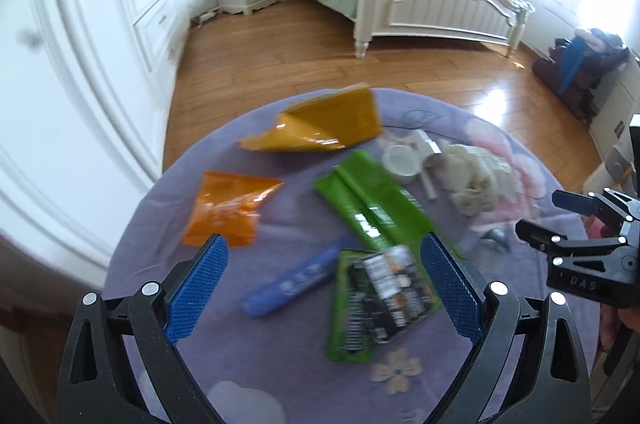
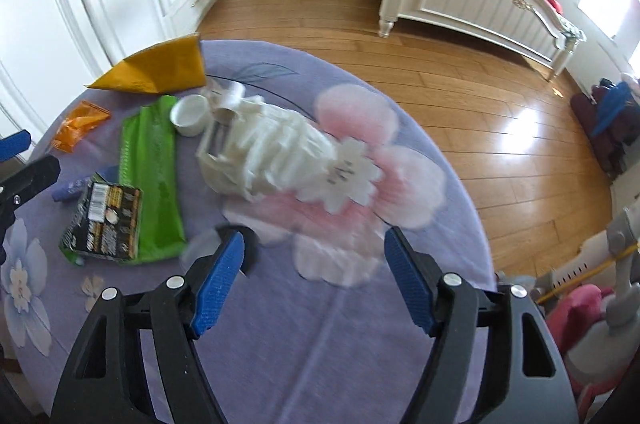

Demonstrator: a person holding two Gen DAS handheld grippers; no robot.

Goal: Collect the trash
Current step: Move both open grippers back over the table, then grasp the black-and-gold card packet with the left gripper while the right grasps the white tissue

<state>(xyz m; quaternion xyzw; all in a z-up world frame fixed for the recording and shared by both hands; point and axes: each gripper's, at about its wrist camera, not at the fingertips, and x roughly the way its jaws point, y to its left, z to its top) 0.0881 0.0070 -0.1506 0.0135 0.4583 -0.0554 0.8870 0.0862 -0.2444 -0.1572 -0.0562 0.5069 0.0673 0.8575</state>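
**Trash still spread on the round table, nothing picked up yet**

Scattered across the lilac flowered tablecloth: a dark snack packet lying on a green wrapper, a blue tube just beside it at nine o'clock, an orange bag at ten o'clock, a folded yellow pouch at twelve. Further round at two o'clock, a small white cup touching a heap of crumpled white paper.

Left gripper hovering above the dark packet and tube, fingers spread wide, holding nothing. Right gripper likewise spread and empty, aimed toward the white heap from six o'clock.

Probably the approach before a first grab. Next move likely calls for lowering onto a raised edge of a flat wrapper, then pinching without catching the cloth.

No bin or bag for the trash in either view. Motion blur on both; packet print unreadable. A small dark thing near the right gripper's left finger too blurred to name.
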